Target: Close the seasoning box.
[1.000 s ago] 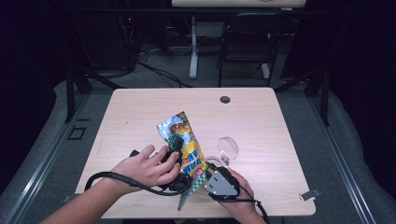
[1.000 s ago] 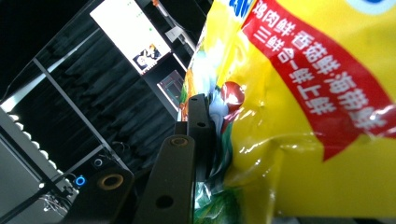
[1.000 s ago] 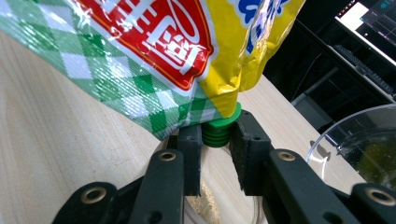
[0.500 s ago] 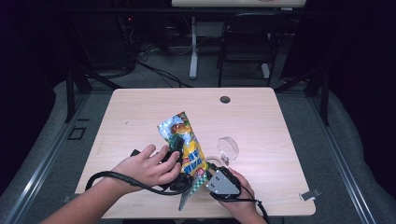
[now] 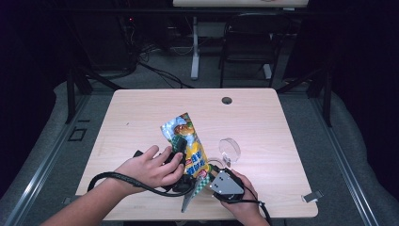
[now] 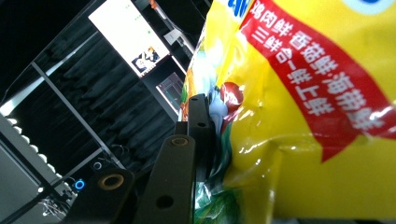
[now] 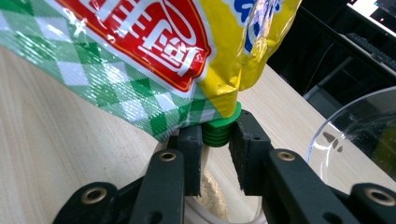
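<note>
High view: glossy yellow pouch (image 5: pixel 187 141)

A dark room with grey floor (image 5: pixel 301 113), a chair (image 5: pixel 247 47) and a desk leg (image 5: pixel 194 47).

The high view looks forward and down over the pale wooden table (image 5: pixel 141 122); both gripper views sit very close — sharing the glossy yellow snack pouch (image 5: pixel 186 141).

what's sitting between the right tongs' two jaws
The green screw cap of the yellow seasoning pouch sits between the right tongs' jaws, pinched from both sides, seen in the right gripper view.
</note>
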Available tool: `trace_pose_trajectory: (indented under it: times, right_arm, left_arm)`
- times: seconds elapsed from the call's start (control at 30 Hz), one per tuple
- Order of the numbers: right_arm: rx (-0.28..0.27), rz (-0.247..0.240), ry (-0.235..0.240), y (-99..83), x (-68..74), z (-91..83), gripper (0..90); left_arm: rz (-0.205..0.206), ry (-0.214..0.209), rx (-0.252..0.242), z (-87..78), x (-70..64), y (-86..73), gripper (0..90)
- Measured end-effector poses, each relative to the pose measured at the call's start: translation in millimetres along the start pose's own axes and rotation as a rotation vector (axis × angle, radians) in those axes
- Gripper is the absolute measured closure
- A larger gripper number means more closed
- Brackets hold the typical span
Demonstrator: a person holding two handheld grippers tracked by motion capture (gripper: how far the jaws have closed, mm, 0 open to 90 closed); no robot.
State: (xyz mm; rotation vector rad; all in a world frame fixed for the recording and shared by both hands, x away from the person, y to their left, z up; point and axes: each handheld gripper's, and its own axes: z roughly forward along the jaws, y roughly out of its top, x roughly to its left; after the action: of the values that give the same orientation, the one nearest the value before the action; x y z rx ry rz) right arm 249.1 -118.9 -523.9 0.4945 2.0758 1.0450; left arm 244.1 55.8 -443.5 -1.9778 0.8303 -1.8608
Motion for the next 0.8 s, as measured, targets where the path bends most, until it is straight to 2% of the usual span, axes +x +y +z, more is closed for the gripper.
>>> trace_pose_trajectory:
  times: [0.27,0.33,0.37,0.63,0.8]
  right_arm:
    - [0.008,0.015,0.006,0.1,-1.5,-0.2,74.5]
    - [0.014,0.021,0.009,0.2,-2.0,-0.5,74.5]
    - [0.015,0.021,0.012,0.3,-2.3,-0.5,74.5]
    - [0.017,0.044,0.027,-0.1,-4.1,-0.6,74.5]
    - [0.013,0.040,0.025,-0.5,-3.1,0.0,74.5]
  left_arm:
    - [0.006,0.001,-0.001,1.4,1.0,1.4,84.3]
    - [0.019,0.002,0.008,1.3,1.6,1.7,84.4]
    - [0.006,0.000,-0.001,2.2,1.1,1.8,84.3]
    - [0.017,0.006,0.003,2.7,3.2,3.2,84.3]
    - [0.020,0.006,0.002,2.3,3.6,3.8,84.3]
